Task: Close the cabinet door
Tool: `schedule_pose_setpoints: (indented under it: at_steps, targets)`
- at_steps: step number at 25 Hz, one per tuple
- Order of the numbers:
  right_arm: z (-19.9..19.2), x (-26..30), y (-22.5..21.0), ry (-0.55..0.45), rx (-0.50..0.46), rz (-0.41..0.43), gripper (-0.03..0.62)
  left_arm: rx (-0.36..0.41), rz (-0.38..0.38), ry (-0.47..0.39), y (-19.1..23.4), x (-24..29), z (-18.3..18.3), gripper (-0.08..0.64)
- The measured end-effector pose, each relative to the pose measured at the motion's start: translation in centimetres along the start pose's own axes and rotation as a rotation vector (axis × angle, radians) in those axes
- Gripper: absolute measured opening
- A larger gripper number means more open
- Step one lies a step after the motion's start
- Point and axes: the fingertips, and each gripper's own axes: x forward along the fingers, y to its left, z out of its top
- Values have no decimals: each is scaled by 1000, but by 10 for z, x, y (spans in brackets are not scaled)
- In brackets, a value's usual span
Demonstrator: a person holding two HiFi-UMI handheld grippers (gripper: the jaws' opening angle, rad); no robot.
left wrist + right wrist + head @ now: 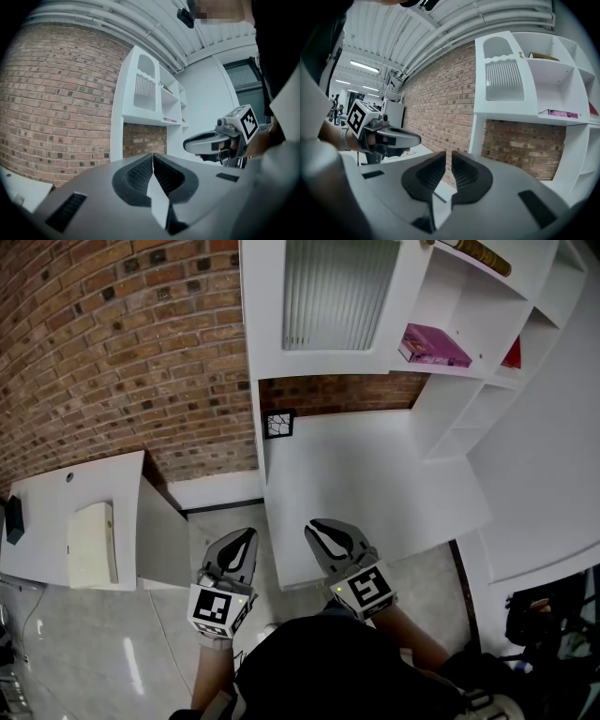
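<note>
Cabinet door (337,292): the ribbed-glass one at the top left of the white shelf unit (487,399). As far as I can see it sits flat against its frame.
Left gripper (244,538): jaws pressed together with nothing in them. It's held low, just off the left front corner of the desk top (375,484).
Right gripper (321,529): jaws nearly touching with just a sliver of gap, empty. The tip is over the desk's front edge.
Door vs grippers: it's up above and well beyond both, across the whole desk. Neither one touches it.
Extras: pink book (433,345) on the shelf right of the door, brick wall (112,343) behind.
</note>
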Motion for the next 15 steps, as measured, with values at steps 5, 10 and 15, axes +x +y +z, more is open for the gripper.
schedule_pose_setpoints:
  at_steps: [5, 10, 15]
  targets:
    - [-2, 0, 4, 8, 27, 2, 48, 8, 12, -13, 7, -5, 3, 11]
    - [-4, -1, 6, 11, 27, 1, 48, 1, 24, -15, 11, -8, 2, 11]
    - [-3, -4, 2, 20, 28, -11, 48, -10, 24, -3, 10, -8, -1, 11]
